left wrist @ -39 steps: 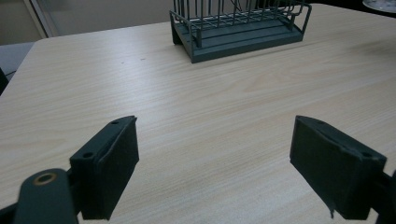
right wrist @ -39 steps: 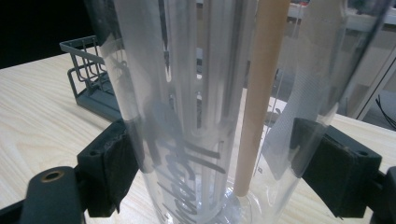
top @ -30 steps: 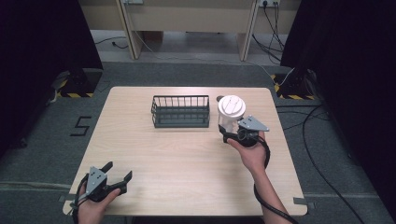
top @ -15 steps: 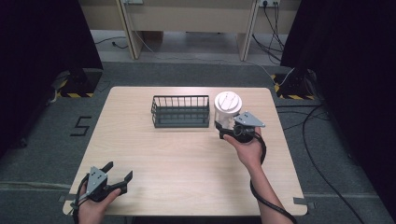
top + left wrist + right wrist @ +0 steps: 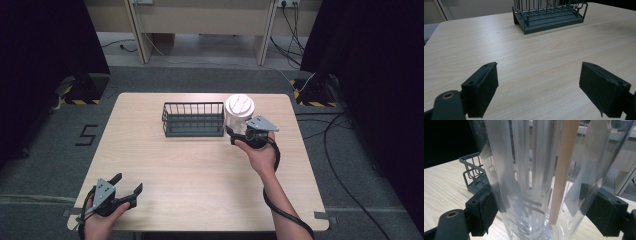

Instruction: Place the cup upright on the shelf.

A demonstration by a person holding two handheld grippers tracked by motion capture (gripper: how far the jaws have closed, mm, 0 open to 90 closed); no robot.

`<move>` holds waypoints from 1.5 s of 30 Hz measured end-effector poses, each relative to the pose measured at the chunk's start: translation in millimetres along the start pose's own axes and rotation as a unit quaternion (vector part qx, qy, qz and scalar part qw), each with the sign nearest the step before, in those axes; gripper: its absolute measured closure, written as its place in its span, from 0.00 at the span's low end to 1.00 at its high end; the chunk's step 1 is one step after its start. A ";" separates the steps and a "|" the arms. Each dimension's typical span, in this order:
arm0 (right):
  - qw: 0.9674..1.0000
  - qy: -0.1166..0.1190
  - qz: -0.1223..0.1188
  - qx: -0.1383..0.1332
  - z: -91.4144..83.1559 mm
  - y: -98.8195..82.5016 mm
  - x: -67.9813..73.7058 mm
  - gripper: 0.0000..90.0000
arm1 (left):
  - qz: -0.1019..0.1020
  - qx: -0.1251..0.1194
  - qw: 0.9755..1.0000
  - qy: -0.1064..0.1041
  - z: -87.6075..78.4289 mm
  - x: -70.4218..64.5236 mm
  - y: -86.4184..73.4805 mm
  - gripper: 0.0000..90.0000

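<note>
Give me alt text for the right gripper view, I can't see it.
The right gripper clamps a clear plastic container between its black jaws, with a beige stick inside. Behind it, a dark wire rack sits on the wooden table.

Clear plastic cylindrical container: white lid, grey printed markings, beige inner rod. Dark grey wire basket. Light wood-grain table; black gripper pads.

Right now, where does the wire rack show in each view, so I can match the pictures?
High view: the wire rack sits at the table's far middle, left of the clear container held by the right gripper.
Left gripper view: top, right of centre.
Right gripper view: left edge, behind the container.
Shared landmark: the light wooden table.
</note>
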State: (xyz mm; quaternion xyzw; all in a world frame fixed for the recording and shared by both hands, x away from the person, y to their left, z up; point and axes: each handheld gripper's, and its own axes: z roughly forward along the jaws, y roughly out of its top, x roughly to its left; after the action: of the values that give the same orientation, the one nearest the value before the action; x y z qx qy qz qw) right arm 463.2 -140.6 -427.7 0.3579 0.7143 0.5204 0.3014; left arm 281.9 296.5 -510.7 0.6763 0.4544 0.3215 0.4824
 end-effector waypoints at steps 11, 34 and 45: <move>1.000 0.001 -0.001 -0.004 7.2 10.4 1.8 0.21 | -0.002 -0.001 1.000 -0.001 0.3 -0.7 0.0 0.17; 1.000 0.006 -0.001 -0.010 24.2 26.6 8.8 0.21 | -0.001 -0.001 1.000 -0.004 0.6 -1.5 0.4 0.17; 1.000 0.009 -0.001 -0.015 31.9 36.4 10.8 0.21 | -0.002 -0.002 1.000 -0.005 0.9 -2.0 0.5 0.17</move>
State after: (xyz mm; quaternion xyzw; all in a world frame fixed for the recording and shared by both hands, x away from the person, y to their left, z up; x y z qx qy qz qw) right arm 489.9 -107.5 -402.2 0.3479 0.7096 0.5337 0.3010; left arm 282.1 294.3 -510.6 0.6758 0.4529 0.3180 0.4868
